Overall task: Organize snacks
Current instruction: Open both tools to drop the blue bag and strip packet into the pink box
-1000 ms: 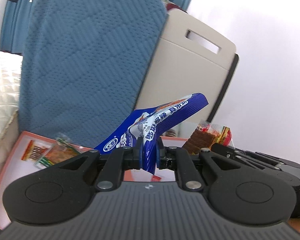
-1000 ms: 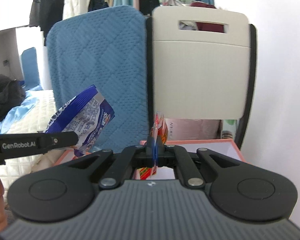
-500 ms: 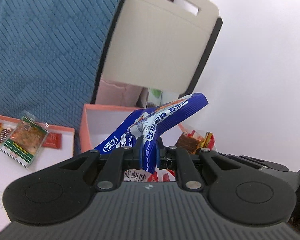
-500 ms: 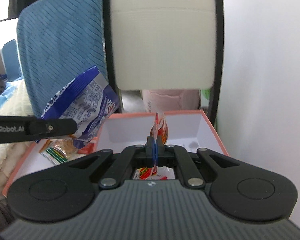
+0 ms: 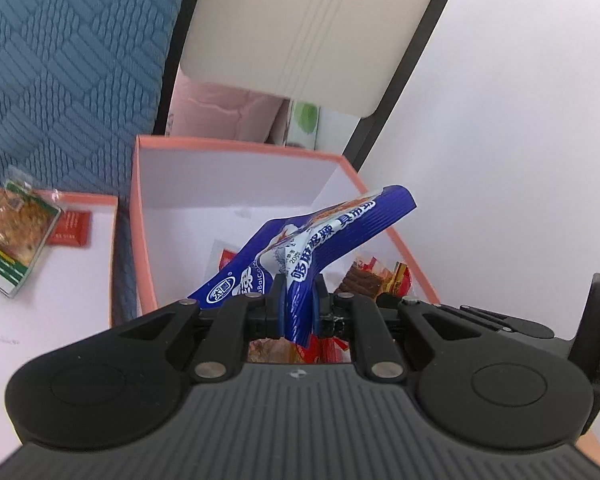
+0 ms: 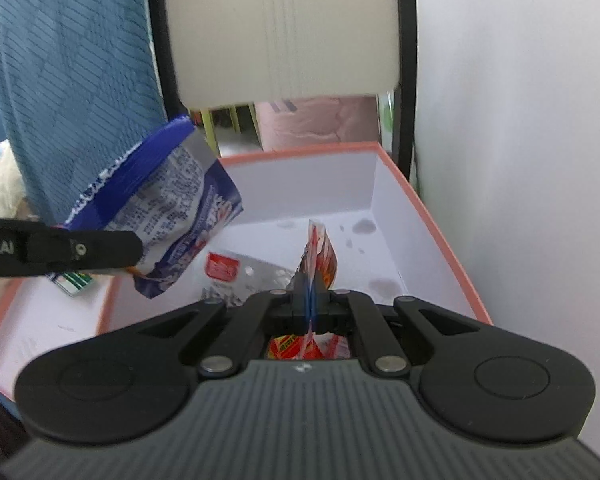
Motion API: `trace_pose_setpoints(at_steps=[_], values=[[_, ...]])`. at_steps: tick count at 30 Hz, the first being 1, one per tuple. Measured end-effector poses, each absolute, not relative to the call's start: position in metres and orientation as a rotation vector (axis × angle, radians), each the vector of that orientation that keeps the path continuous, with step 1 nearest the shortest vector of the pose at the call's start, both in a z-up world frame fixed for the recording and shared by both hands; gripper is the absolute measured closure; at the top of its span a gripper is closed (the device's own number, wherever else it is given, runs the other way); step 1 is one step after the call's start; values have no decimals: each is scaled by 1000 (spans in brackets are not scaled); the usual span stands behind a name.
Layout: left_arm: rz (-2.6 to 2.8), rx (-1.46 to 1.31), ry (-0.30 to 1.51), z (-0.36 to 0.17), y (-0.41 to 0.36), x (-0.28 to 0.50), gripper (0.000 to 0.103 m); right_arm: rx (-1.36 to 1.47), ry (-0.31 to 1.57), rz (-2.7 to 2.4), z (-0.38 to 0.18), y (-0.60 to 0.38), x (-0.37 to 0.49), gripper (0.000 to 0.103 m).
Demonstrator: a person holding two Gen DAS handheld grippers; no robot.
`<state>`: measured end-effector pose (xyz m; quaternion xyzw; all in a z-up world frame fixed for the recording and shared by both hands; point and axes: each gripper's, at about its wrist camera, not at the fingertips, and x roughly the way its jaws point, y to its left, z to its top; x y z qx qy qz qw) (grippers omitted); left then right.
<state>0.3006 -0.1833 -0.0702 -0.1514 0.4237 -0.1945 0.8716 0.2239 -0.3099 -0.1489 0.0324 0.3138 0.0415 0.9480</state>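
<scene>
My left gripper [image 5: 297, 300] is shut on a blue snack packet [image 5: 320, 240] and holds it above the deep orange-rimmed white box [image 5: 236, 184]. The same packet [image 6: 168, 216] shows at the left of the right wrist view, held by the left gripper's fingers [image 6: 100, 248]. My right gripper [image 6: 310, 298] is shut on a thin red and orange snack packet [image 6: 320, 252], held edge-on over the same box [image 6: 400, 208]. That packet [image 5: 372, 280] also shows in the left wrist view. A red-labelled packet [image 6: 224, 268] lies on the box floor.
A shallow orange-rimmed lid [image 5: 52, 280] lies left of the box with a green and orange packet [image 5: 16, 236] and a small red packet [image 5: 70, 230] on it. A blue quilted chair back [image 5: 68, 60] and a beige chair back [image 5: 308, 24] stand behind. A white wall [image 6: 520, 120] is at the right.
Both grippers have moved forward and tilted down with their packets, from in front of the chair backs to over the deep box. Neither grip has changed.
</scene>
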Motion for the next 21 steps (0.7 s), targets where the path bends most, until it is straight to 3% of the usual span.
trace_pose_setpoints(at_steps=[11,13,14,15,17,18,19,21], values=[[-427,-320,920,-83,-184,310,86,103,708,79,-171,-321,232,97],[-419,-319,912,-80,-184,308,71,109,716,70,-173,-324,234,96],[-407,-314,906,-78,-183,307,54,115,719,69,-173,-325,235,96],[-388,-308,898,-75,-183,305,45,119,720,66,-172,-326,235,96],[-377,-305,867,-68,-179,300,45,120,718,53,-169,-328,236,94],[-381,-310,863,-65,-177,298,45,124,713,48,-166,-330,235,81],[-386,-316,859,-62,-175,297,45,138,704,49,-163,-332,232,60],[-385,-314,838,-54,-170,292,45,165,677,48,-155,-337,226,49]])
